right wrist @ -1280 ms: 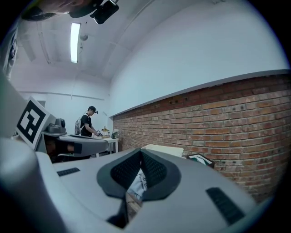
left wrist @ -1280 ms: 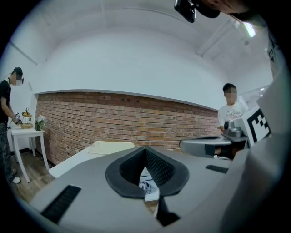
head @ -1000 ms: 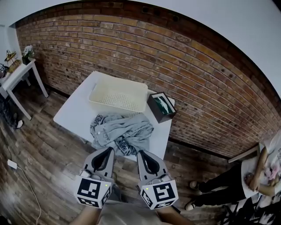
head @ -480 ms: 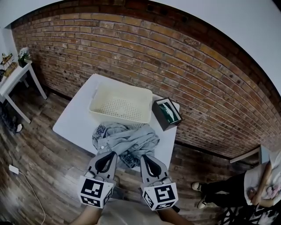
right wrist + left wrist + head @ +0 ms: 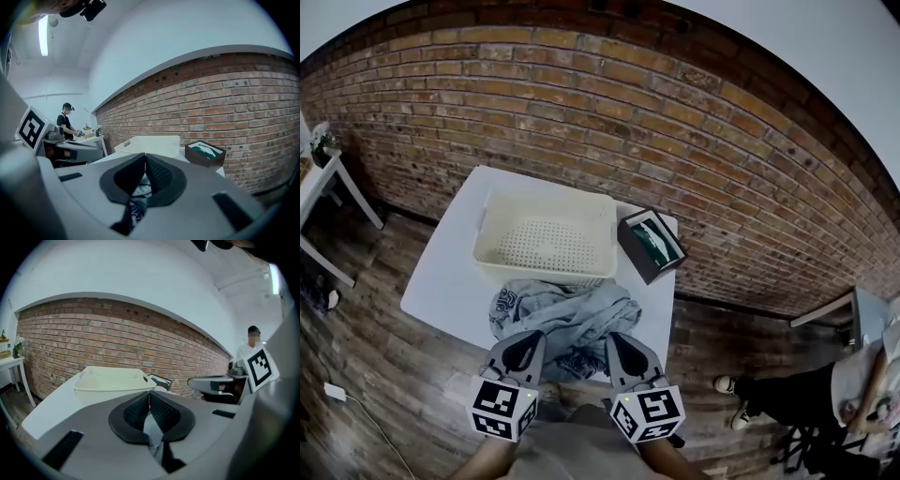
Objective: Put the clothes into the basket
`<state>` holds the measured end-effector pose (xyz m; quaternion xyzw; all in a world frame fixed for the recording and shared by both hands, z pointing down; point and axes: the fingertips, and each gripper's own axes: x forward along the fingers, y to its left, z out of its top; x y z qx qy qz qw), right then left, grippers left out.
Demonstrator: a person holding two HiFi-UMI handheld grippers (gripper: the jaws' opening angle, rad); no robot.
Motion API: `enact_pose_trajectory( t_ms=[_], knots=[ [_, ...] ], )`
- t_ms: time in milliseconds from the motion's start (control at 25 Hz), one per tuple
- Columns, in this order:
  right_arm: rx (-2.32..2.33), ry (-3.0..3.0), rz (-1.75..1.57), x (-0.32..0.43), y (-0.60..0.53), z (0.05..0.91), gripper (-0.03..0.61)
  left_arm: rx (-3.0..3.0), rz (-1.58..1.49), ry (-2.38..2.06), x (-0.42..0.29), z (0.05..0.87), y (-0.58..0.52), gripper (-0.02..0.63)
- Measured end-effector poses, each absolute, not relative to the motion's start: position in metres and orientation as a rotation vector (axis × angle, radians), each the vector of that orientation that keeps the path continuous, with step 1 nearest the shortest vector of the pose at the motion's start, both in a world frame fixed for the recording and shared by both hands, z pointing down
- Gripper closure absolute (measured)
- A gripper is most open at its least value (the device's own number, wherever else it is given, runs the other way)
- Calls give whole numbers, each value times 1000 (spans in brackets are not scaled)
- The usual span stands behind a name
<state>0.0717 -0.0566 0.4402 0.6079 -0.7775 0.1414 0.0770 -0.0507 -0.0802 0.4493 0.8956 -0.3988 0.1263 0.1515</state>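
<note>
1. A white table (image 5: 441,272) is seen on a wooden plank floor (image 5: 366,366), close to a red brick wall (image 5: 581,103).
2. A dark open box (image 5: 649,246) with green and white contents is set on the table's far right corner.
3. A small white side table (image 5: 317,183) bearing a plant (image 5: 321,141) is placed at the left edge.
4. A white plug and cable (image 5: 336,392) are laid on the floor.
5. A person in dark trousers (image 5: 787,398) is seen at the lower right.

A cream, perforated basket (image 5: 546,242), grey-blue clothes (image 5: 572,314) with dark print, a white table (image 5: 441,272) and a red-brown brick wall (image 5: 581,103) are seen.
</note>
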Motion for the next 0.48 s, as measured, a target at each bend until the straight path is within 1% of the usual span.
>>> enact_pose_trajectory(
  t_ms=[280, 320, 400, 440, 480],
  knots=[
    [1775, -2320, 432, 72, -71, 452, 568, 2518, 414, -1123, -53, 466, -103, 595],
    [1763, -2323, 431, 71, -73, 453, 563, 2509, 422, -1108, -53, 469, -105, 580],
    [1724, -2330, 442, 70, -77, 456, 525, 2489, 452, -1067, -52, 476, -108, 491],
    [1705, -2331, 454, 69, -78, 458, 512, 2477, 474, -1048, -52, 480, -109, 472],
    [1689, -2329, 466, 70, -80, 461, 486, 2465, 494, -1038, -53, 485, -110, 460]
  ],
)
